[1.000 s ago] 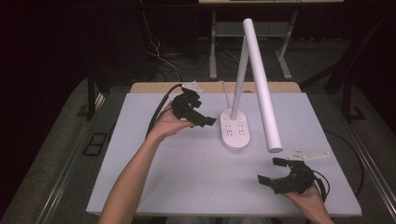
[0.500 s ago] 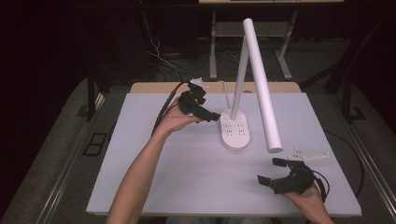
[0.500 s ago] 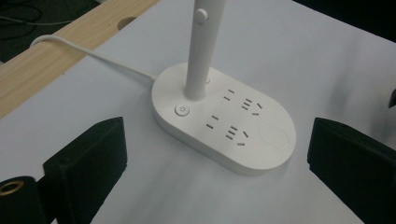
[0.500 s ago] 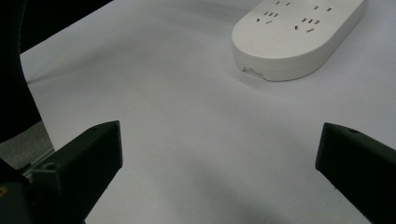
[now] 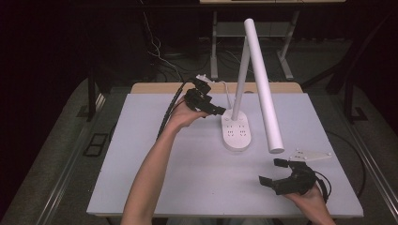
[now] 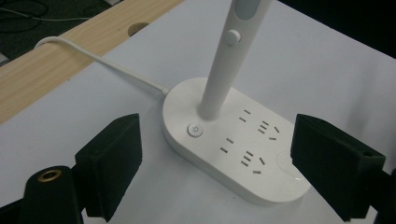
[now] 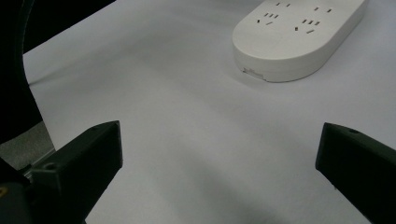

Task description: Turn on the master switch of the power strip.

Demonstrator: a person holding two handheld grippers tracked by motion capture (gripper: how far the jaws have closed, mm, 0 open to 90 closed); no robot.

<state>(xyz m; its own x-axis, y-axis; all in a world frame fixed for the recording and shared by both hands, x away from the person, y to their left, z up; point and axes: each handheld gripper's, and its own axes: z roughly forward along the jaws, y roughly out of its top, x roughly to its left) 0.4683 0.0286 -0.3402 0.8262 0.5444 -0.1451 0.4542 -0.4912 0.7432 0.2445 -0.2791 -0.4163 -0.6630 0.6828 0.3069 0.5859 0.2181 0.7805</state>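
Hovering just above the back end of the lamp [image 5: 244, 93], the left gripper [image 5: 217, 111] has its jaws spread wide and holds nothing; in the left gripper view the jaws frame the oval base [image 6: 233, 140], with the round power button [image 6: 194, 130] lying between them, nearer the left jaw. That aim suggests the work in hand is a press on the button, since open jaws angled down at a flat base suit a push with one tip better than a grasp. The lamp stands near the middle of the table [image 5: 141, 154], towards its far edge, its stem rising from the base and its long white head sloping down towards the person's right; its cord [image 6: 93, 60] runs off over the wooden strip behind. The left forearm stretches forward diagonally from the bottom of the high view, wrist bent so the gripper tips down and to the right at the base. The right gripper [image 5: 271, 171] rests low at the near right corner, well apart from the lamp, its jaws also wide and empty, pointing left across bare table; it looks parked, kept clear so the left hand can work alone. A grey plate [image 5: 312, 154] sits just beyond it.
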